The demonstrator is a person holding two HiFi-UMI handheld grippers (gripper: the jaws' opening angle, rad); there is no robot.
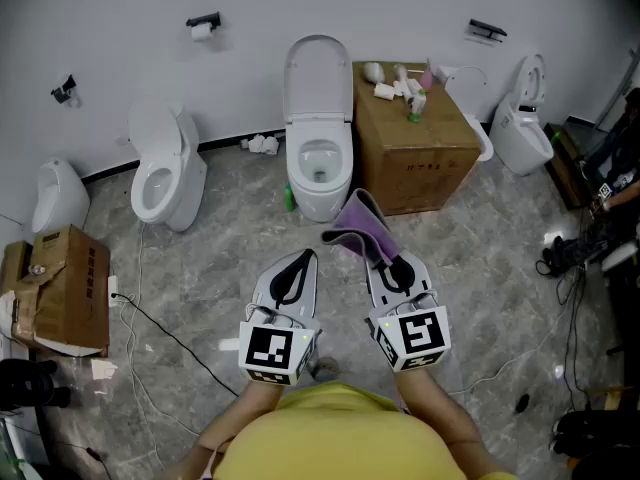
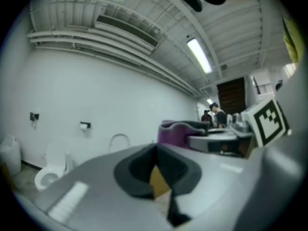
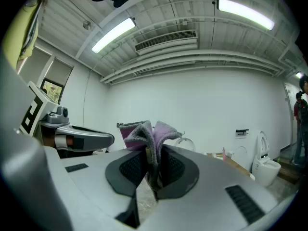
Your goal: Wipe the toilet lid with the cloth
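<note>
- Left claw: jaws together, pads meeting along their length. Nothing is held between them. It is held level, pointing forward.
- Right claw: jaws closed on the cloth. It is held level, just beside the left claw on that claw's right and roughly parallel to it.
- Cloth: purple with a grey edge, pinched in a fold between the right claw's pads. The loose part bunches up and stands out past the tips, forward and slightly toward the left claw's side. It touches nothing but the right claw.
- Toilet: stands ahead of both claws, a little nearer the line of the left one. It is well apart from the claws and the cloth.
- Lid: raised upright against the wall, beyond the bowl, out of contact with the cloth.
- Box: cardboard, ahead of the right claw, set against the toilet's right side, with small items on top.
- Second toilet: ahead and well to the left of the left claw.
- Floor: grey marbled tile beneath both claws; a thin cable runs across it left of the left claw.
</note>
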